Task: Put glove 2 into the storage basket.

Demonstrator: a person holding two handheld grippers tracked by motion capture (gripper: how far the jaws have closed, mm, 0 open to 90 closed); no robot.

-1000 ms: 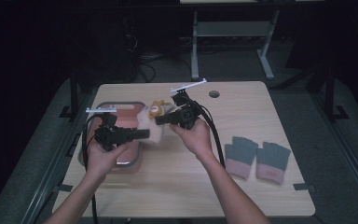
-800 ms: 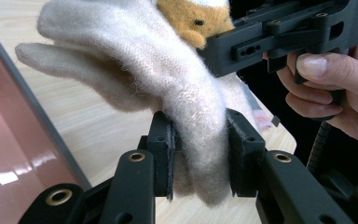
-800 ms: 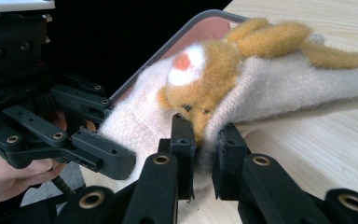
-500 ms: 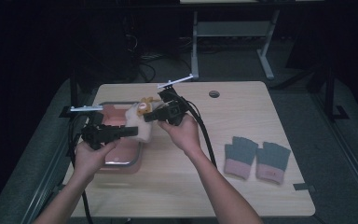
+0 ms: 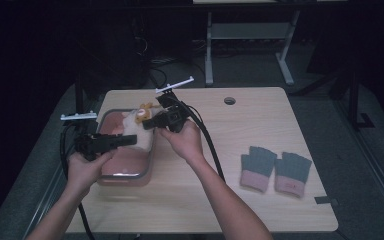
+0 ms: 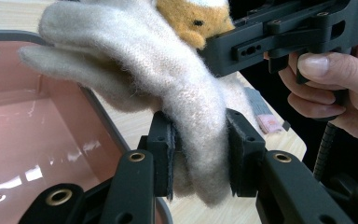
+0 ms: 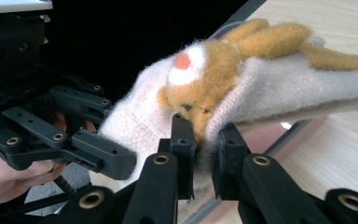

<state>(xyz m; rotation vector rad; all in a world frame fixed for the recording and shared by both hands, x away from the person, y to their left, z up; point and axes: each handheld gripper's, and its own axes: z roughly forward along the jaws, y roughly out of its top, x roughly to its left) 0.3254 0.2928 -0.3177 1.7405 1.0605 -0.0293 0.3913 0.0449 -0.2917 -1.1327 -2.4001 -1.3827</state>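
Holding a cream woolly glove (image 5: 136, 131) between my two grippers, I have it stretched in the air over the pink tub (image 5: 125, 175) at the left of the table (image 5: 260, 210). My left gripper (image 6: 199, 150) is clamped on the cuff end of the glove, the wool bunched between its pads, and below it I can see the bare pink floor of the tub. My right gripper (image 7: 204, 136) is pinched on the other end, just under the little orange animal face (image 7: 200, 88) sewn onto the glove, with the jaws nearly together on the fabric. From above, the glove hangs over the far right corner of the tub, touching neither its floor nor the table. Over at the right, near the front edge, a grey-and-pink pair of gloves (image 5: 276, 170) lies flat side by side, well apart from my hands. I judge the job about midway: the glove is lifted and held at both ends, but it has yet to be set down anywhere, and the pair on the right is untouched.
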